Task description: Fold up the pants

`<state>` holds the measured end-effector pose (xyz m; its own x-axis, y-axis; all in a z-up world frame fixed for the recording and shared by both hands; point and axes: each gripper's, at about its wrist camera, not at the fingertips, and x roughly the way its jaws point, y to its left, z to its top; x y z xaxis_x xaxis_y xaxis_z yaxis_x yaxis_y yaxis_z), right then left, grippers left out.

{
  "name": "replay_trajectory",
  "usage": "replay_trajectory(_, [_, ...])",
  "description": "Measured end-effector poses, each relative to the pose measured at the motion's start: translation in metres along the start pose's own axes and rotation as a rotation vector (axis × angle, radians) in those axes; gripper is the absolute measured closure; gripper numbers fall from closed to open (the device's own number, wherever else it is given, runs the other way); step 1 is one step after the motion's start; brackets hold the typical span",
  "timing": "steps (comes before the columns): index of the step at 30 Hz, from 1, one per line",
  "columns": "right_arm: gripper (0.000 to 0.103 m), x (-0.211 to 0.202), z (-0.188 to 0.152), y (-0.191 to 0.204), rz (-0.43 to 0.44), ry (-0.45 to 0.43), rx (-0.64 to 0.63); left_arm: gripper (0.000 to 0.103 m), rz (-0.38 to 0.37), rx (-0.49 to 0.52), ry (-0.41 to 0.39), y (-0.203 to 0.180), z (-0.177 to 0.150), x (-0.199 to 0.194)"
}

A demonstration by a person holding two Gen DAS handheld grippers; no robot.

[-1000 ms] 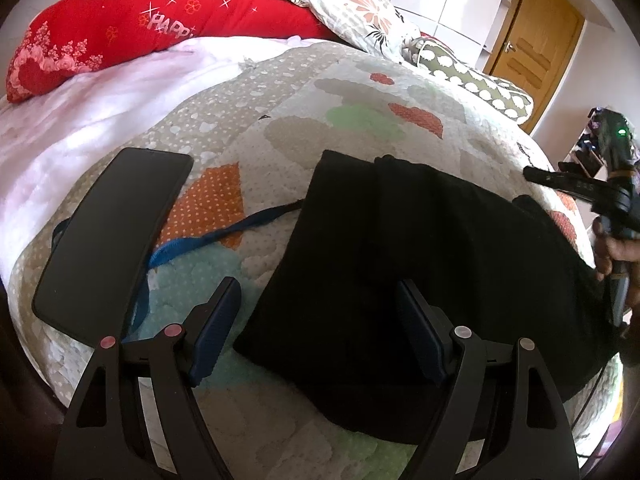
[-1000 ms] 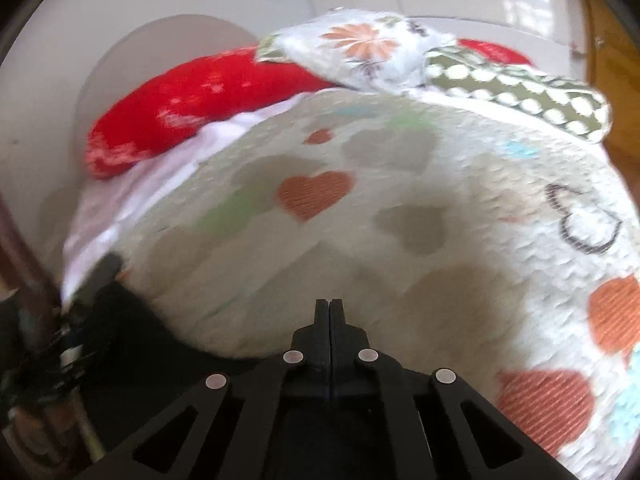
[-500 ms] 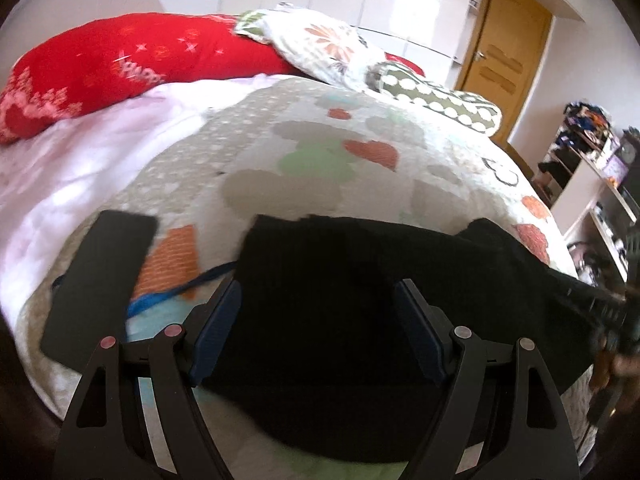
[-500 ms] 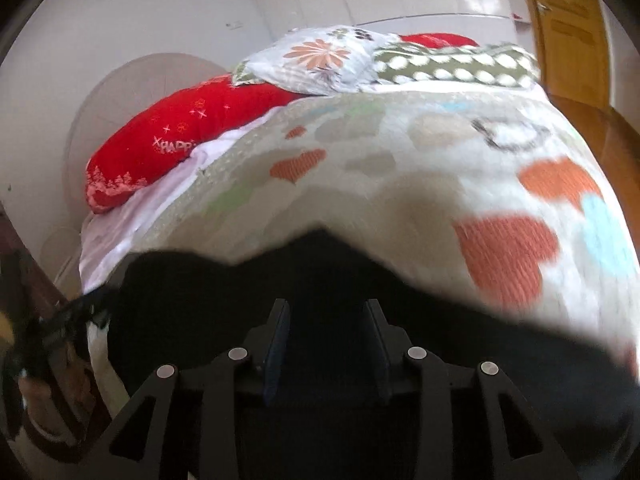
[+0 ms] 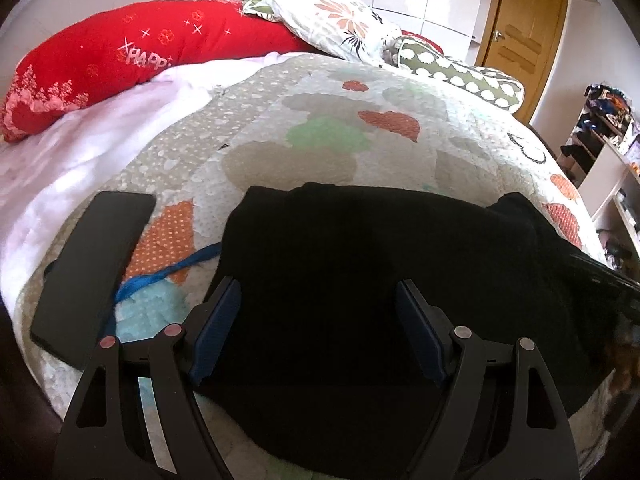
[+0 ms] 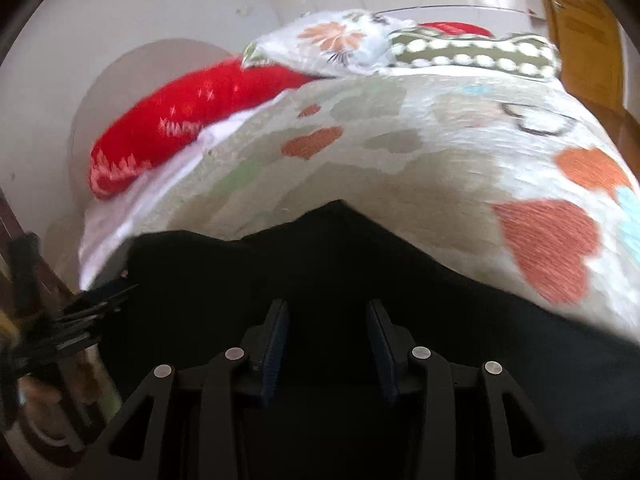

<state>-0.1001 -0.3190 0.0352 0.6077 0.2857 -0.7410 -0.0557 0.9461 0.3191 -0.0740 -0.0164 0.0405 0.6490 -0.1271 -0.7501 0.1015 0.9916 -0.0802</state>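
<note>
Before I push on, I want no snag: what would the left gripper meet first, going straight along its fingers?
Most likely the folded black cloth pants on the heart-patterned quilt: the open left gripper points down at them with nothing between. Depth is unclear.

Pants (image 5: 360, 264): matt black cloth, soft, no sheen. Bed cover (image 5: 280, 136): quilted cloth, stitched and puckered, matt; red pillow (image 5: 132, 52) looks plush cloth with shiny printed marks. Phone (image 5: 88, 272): smooth dark slab, faintly glossy; left gripper (image 5: 318, 332) is matt black plastic with ribbed blue pads and small metal pins; door (image 5: 520, 28) is varnished wood, glossy.
</note>
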Motion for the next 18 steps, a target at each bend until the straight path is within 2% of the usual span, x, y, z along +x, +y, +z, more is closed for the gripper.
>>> replay_trajectory(1, [0.063,-0.009,-0.003,-0.004,-0.016,-0.008,0.005,0.023,0.005,0.001,-0.002,0.0,0.0,-0.002])
replay_trajectory(5, [0.063,-0.073,-0.034,-0.038,-0.185,-0.042,-0.011,0.023,-0.026,-0.012,-0.019,0.003,0.001,-0.009])
replay_trajectory(7, [0.063,-0.098,-0.052,-0.058,-0.265,-0.05,0.021,0.023,-0.018,-0.005,-0.002,0.001,0.001,-0.004])
replay_trajectory(10, [0.064,-0.118,-0.081,-0.095,-0.352,0.006,0.106,0.023,0.005,0.021,0.012,-0.004,-0.003,0.003])
replay_trajectory(13, [0.064,-0.136,-0.099,-0.109,-0.279,-0.025,0.152,0.023,0.02,0.046,0.008,-0.01,-0.004,-0.001])
replay_trajectory(15, [0.064,-0.145,-0.096,-0.106,-0.261,-0.045,0.166,0.023,-0.008,0.043,0.004,-0.014,-0.003,-0.007])
replay_trajectory(18, [0.063,-0.16,-0.085,-0.103,-0.261,-0.13,0.187,0.023,-0.043,0.069,-0.028,-0.028,0.0,-0.022])
